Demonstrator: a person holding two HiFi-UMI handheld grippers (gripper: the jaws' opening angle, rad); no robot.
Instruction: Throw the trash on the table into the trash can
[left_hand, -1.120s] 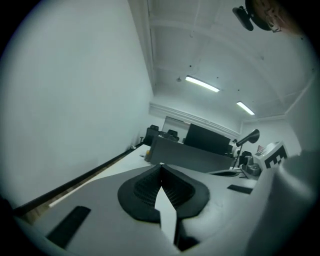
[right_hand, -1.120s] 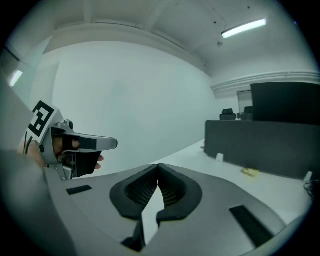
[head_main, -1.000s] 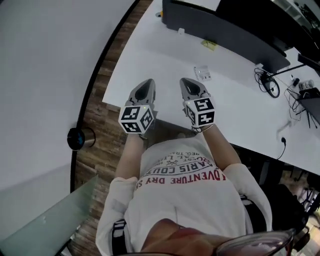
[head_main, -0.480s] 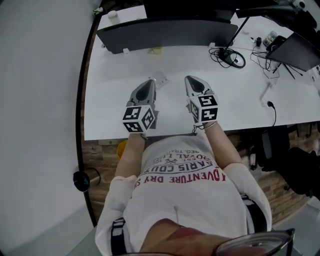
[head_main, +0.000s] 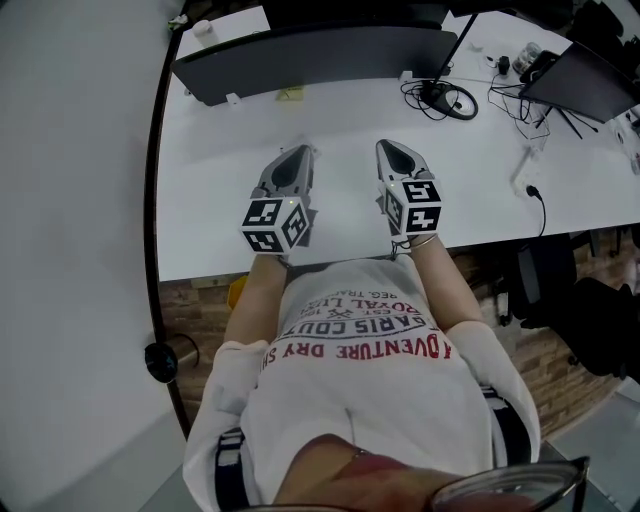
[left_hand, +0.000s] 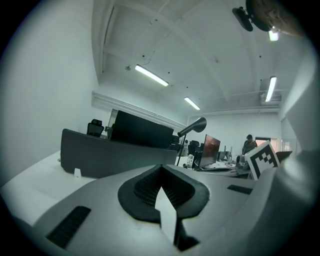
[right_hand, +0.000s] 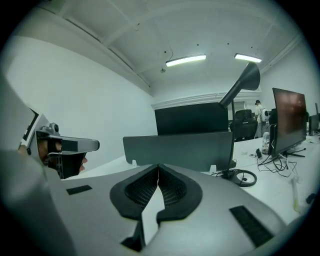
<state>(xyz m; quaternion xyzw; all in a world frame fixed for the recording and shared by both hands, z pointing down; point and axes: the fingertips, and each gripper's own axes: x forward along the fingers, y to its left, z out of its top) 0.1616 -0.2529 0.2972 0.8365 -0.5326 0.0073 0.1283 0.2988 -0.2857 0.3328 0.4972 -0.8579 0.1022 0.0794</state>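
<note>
Hovering my left gripper (head_main: 299, 152) and right gripper (head_main: 391, 146) over the table (head_main: 225, 205), both pinched shut on nothing, I reckon nothing's binned yet, with a yellow scrap (head_main: 290, 93) lying at twelve o'clock.

Shirt (head_main: 360, 390): white, short sleeves, printed with red and dark lettering.
Left gripper (head_main: 298, 152): grey shell, black ribbed pads, black-and-white marker cube.
Right gripper (head_main: 392, 148): built alike.

Shells of left hand-held gripper (head_main: 298, 152) & right hand-held gripper (head_main: 387, 146) are looking matt grey plastic; pads (right_hand: 141, 188) black, ribbed. Beneath them, desk (head_main: 215, 205) is showing smooth matt white; behind them, floor (head_main: 195, 300) is showing brown wood.
</note>
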